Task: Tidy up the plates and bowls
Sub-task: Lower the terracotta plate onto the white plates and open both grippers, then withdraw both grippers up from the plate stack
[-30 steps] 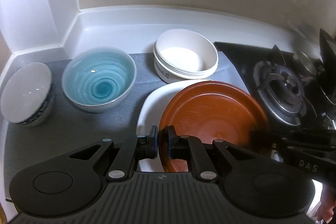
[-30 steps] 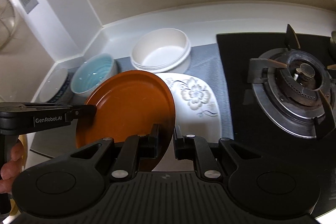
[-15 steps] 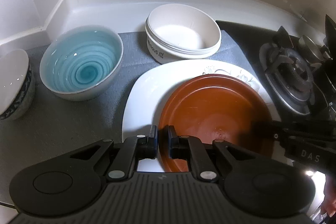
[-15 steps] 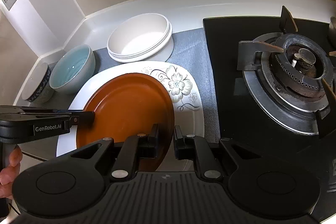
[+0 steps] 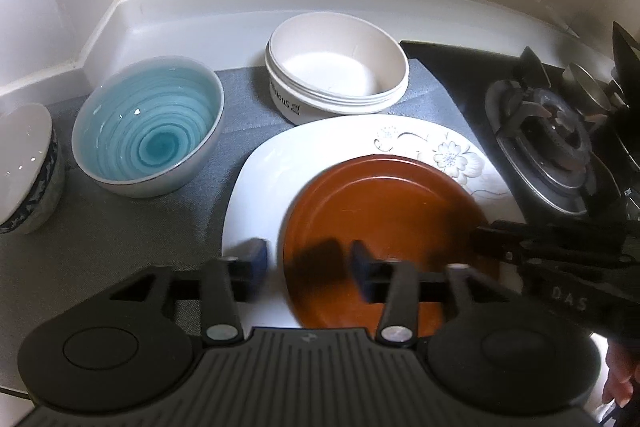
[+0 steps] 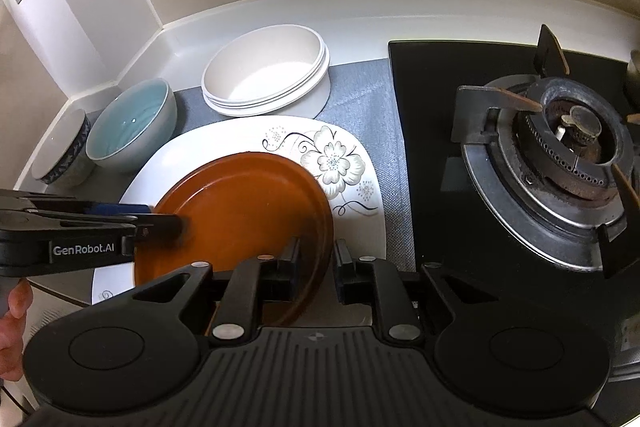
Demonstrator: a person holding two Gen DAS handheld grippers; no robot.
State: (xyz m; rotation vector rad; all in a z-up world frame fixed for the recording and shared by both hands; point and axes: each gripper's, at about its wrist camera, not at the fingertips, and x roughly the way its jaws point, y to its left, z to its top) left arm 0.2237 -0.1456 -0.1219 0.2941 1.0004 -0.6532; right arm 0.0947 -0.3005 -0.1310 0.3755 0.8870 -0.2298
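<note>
Releasing the brown plate [image 6: 240,211] onto the white floral plate [image 6: 348,163], I stack like with like. My left gripper [image 5: 306,259] is opening, its pads already clear of the plate's rim; my right gripper [image 6: 316,267] is also opening, the near rim between its narrow jaws.

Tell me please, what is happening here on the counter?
A person with a claw in each hand has set the brown plate on the flowered white plate. The left claw is opening, clear of the rim; the right claw is opening too, the rim between its jaws. Bowls stand behind.
</note>
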